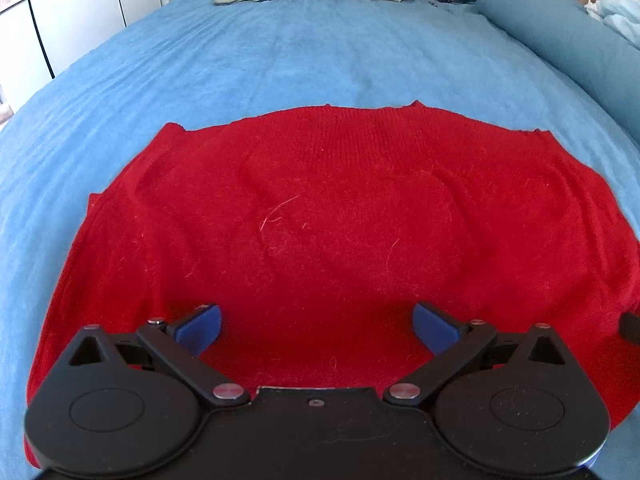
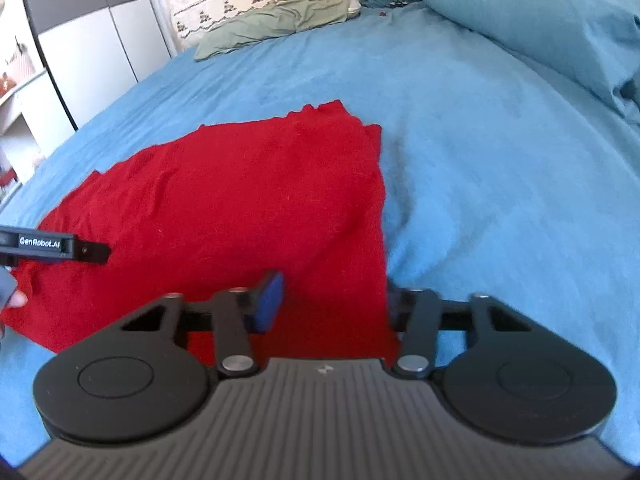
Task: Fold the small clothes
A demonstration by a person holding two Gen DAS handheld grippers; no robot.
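The red knitted sweater [image 1: 320, 216] lies flat on the blue bedcover [image 1: 280, 52], already folded into a broad shape; it looks soft, light and a little fuzzy, so I think it will sag and stretch if lifted by one point only. The left gripper [image 1: 318, 326] hovers over its near part with fingers wide apart, holding nothing; the right gripper [image 2: 332, 304] is also spread, straddling the sweater's right edge. Best hold, in my opinion: the two near corners, pinching all layers together.
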